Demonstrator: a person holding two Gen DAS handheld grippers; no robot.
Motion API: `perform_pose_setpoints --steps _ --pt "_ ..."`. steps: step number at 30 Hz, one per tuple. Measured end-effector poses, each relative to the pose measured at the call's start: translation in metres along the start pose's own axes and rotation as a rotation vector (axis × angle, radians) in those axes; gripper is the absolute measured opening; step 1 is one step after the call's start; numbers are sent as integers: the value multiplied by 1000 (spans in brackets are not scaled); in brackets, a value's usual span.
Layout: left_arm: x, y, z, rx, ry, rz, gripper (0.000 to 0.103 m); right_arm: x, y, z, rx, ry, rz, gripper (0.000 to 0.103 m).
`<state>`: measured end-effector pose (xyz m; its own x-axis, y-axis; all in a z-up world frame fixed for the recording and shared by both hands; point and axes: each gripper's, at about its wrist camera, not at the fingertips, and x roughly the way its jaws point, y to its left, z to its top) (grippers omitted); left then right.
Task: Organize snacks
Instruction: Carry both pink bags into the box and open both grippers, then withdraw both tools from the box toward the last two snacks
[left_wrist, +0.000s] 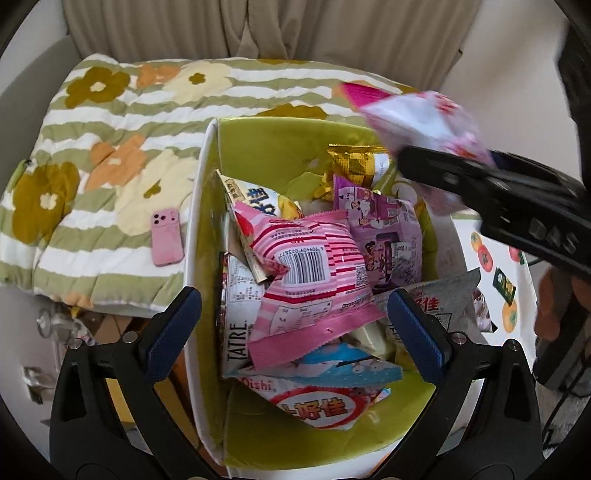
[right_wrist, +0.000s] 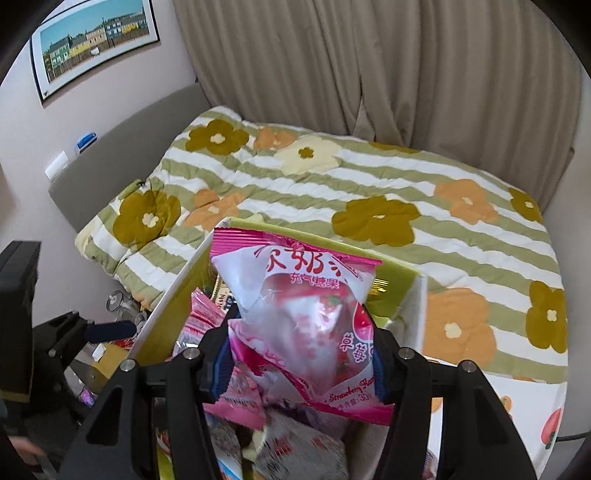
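Observation:
A box with a green lining (left_wrist: 258, 147) stands against the bed, filled with several snack packets. My left gripper (left_wrist: 295, 328) hangs open just over it, its blue pads on either side of a pink striped packet (left_wrist: 314, 273) that lies loose on top of the pile. Purple (left_wrist: 384, 229), gold (left_wrist: 354, 166) and blue (left_wrist: 332, 365) packets lie around it. My right gripper (right_wrist: 303, 358) is shut on a pink and white strawberry candy packet (right_wrist: 295, 310), held above the box's far right side. In the left wrist view that packet (left_wrist: 424, 114) is blurred beyond the right gripper (left_wrist: 417, 155).
A bed with a green striped, flowered quilt (left_wrist: 110, 122) lies behind the box; a pink phone (left_wrist: 167, 236) rests on it. A white panel with fruit stickers (left_wrist: 495, 258) is at the box's right. Clutter (left_wrist: 59, 328) sits on the floor at left. Beige curtains (right_wrist: 369, 66) hang behind.

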<state>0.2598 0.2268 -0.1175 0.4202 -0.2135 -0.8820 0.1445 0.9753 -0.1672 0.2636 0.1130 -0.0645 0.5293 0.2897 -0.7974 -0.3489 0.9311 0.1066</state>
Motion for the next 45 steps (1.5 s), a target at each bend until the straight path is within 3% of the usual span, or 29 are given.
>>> perform_pose_setpoints --steps 3,7,21,31,39,42,45 --pt "0 3 0 -1 -2 -10 100 13 4 7 23 19 30 57" --pt "-1 5 -2 4 2 -24 100 15 8 9 46 -9 24 90" --pt "-17 -18 -11 36 -20 -41 100 -25 12 -13 51 -53 -16 90" --pt "-38 -52 -18 60 -43 -25 100 -69 -7 -29 80 -107 -23 90" --pt "-48 -116 -31 63 -76 -12 100 -118 -54 -63 112 -173 -45 91" --pt "-47 -154 -38 78 -83 -21 100 -137 -81 -79 112 -182 -60 102" --pt "-41 -192 -42 96 -77 -25 100 -156 -114 -99 102 -184 -92 102"
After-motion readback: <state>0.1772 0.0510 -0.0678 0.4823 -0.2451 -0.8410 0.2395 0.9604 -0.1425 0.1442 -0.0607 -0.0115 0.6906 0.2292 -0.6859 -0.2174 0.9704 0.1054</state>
